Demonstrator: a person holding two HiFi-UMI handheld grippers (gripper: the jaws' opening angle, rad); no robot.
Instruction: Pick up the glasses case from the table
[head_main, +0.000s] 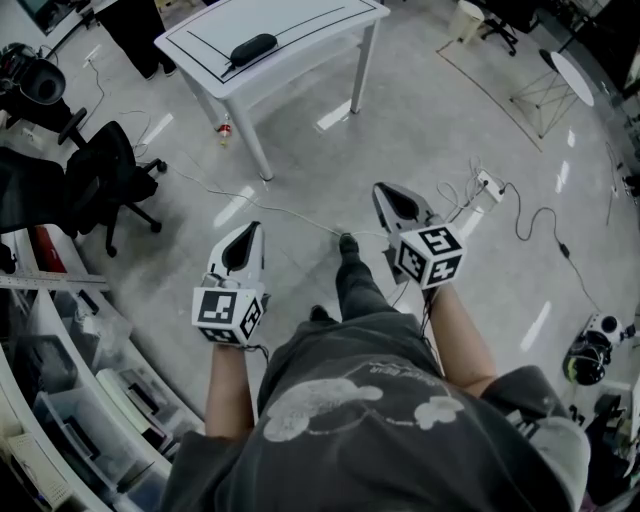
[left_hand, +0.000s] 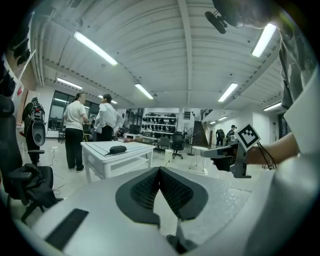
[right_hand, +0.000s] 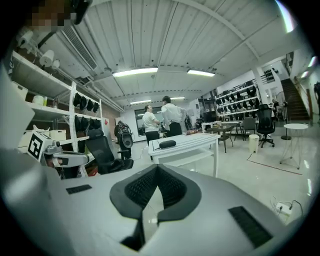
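- L gripper (head_main: 252, 232): jaws clenched tip to tip, nothing btwn them; held out in front of the person, over the floor.
- R gripper (head_main: 383, 192): jaws also pressed together, empty.
- glasses case (head_main: 252, 48): dark, oval, lying flat on the white table (head_main: 320, 25), ahead of the person and well apart from both grippers.
- Both gripper views face the table w/ the case on top.
- 2 people (left_hand: 75, 131) stand beyond the table; black office chair (head_main: 110, 175) off to the L.
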